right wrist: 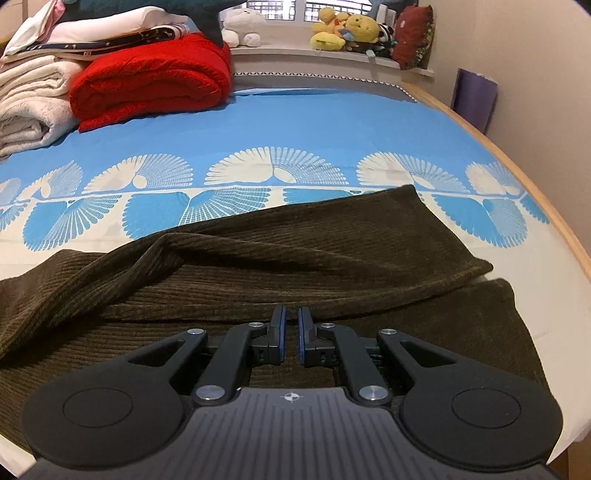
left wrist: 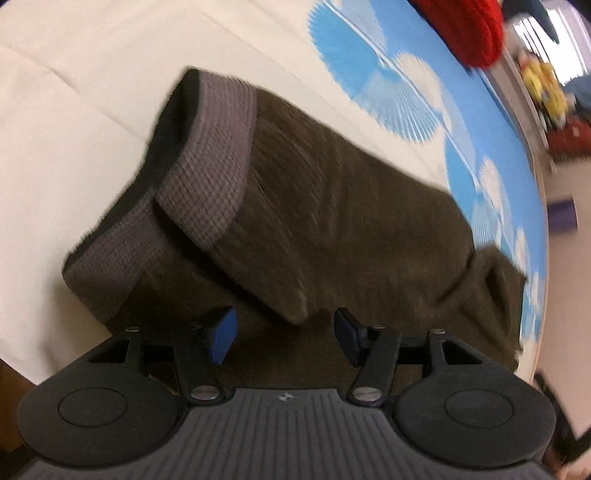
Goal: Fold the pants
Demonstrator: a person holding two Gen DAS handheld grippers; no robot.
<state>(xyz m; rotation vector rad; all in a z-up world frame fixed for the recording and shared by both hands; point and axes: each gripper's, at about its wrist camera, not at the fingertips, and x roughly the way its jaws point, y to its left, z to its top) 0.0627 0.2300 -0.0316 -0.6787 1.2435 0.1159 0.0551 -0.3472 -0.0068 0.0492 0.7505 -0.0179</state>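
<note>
Dark olive corduroy pants (left wrist: 332, 206) lie on the bed sheet (left wrist: 74, 92), and their grey ribbed waistband (left wrist: 207, 158) is at the upper left in the left wrist view. One half is folded over the other. My left gripper (left wrist: 285, 326) hovers open just above the near edge of the pants. A corner of the fold shows between its blue pads, which do not press on it. In the right wrist view the pant legs (right wrist: 295, 254) stretch across the sheet (right wrist: 295, 125), one leg lying loosely on the other. My right gripper (right wrist: 291, 325) is shut over the lower leg, and I see no cloth between its pads.
A folded red blanket (right wrist: 155, 77) and stacked white towels (right wrist: 29, 103) sit at the far left of the bed. Stuffed toys (right wrist: 343, 29) line the window sill. The bed's wooden edge (right wrist: 517, 166) curves along the right, with a purple panel (right wrist: 474, 96) against the wall.
</note>
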